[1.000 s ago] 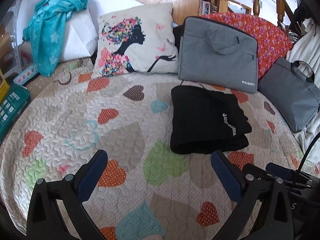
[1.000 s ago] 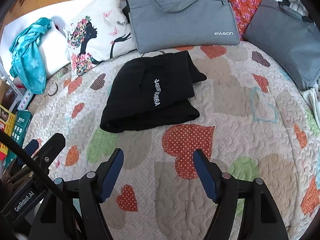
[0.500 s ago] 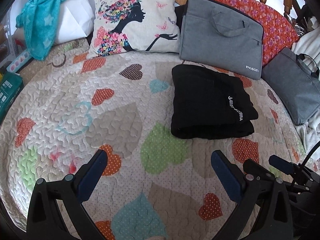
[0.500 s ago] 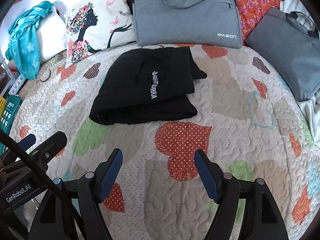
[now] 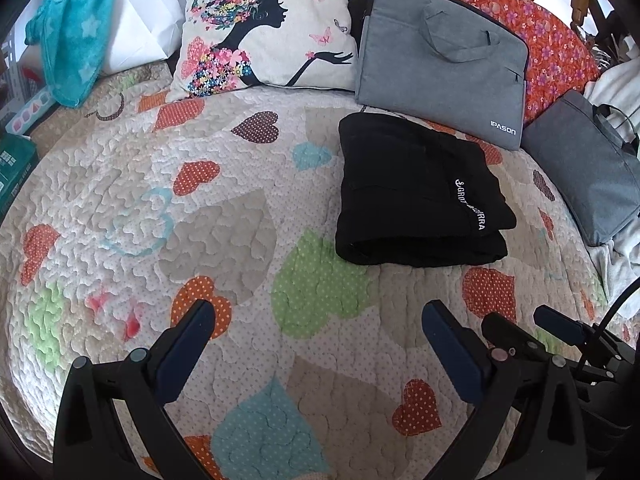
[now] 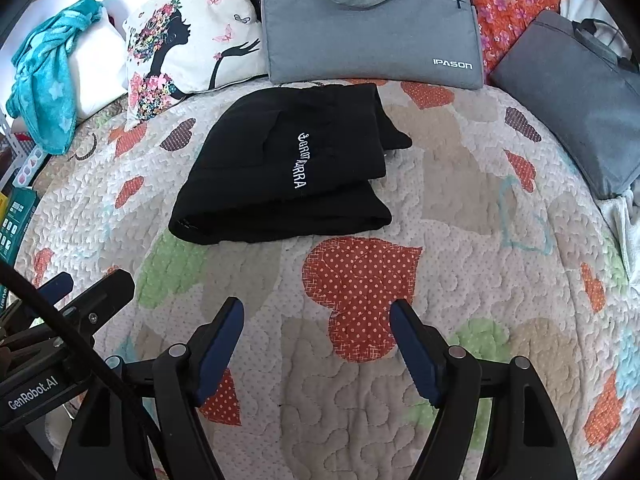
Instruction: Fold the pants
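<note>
Black pants (image 5: 416,192) (image 6: 288,168) with white lettering lie folded into a compact stack on the heart-patterned quilt (image 5: 160,200) (image 6: 460,208). My left gripper (image 5: 318,316) hovers open above the quilt, short of the pants and a little to their left, with nothing between its fingers. In the right wrist view my right gripper (image 6: 316,312) is open too, over a red dotted heart just in front of the stack, holding nothing. Each gripper shows at the other view's lower corner.
Behind the pants lean a grey laptop bag (image 5: 440,60) (image 6: 372,20), a printed cushion (image 5: 264,28), and an orange floral pillow (image 5: 556,48). A second grey bag (image 5: 588,168) (image 6: 576,96) lies right. A teal towel (image 5: 76,32) and boxes (image 5: 12,168) sit left.
Both views have tilted downward, so the pants and bags sit higher in frame than before. The pants have not moved. Both grippers stayed open and empty.
</note>
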### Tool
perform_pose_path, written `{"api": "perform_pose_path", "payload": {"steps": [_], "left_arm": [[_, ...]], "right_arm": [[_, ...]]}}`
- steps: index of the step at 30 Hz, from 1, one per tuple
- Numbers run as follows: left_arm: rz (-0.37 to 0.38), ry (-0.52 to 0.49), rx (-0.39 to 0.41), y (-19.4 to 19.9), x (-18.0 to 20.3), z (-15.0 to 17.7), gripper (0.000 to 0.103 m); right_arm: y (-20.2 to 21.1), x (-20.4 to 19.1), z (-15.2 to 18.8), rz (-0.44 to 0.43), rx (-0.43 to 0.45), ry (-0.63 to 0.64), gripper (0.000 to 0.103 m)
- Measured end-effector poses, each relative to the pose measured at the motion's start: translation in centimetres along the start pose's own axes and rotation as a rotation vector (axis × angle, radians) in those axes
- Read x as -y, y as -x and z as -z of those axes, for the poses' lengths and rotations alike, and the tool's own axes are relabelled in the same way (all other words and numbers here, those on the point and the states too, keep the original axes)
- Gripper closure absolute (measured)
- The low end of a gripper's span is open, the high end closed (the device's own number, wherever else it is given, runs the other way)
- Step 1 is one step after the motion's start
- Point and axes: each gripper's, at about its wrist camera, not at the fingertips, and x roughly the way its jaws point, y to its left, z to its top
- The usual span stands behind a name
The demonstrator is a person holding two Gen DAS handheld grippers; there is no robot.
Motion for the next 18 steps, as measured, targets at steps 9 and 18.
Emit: {"api": "perform_pose_path", "payload": {"steps": [9, 18], "left_arm": [[0.005, 0.033, -0.021, -0.5, -0.8, -0.2, 0.0], [0.018, 0.051, -0.043, -0.8, -1.2, -0.1, 0.0]], "right_arm": [[-0.2, 0.1, 0.0, 0.01, -0.007, 0.005, 0.022], [-0.3, 0.1, 0.2, 0.01, -0.012, -0.008, 0.021]]}}
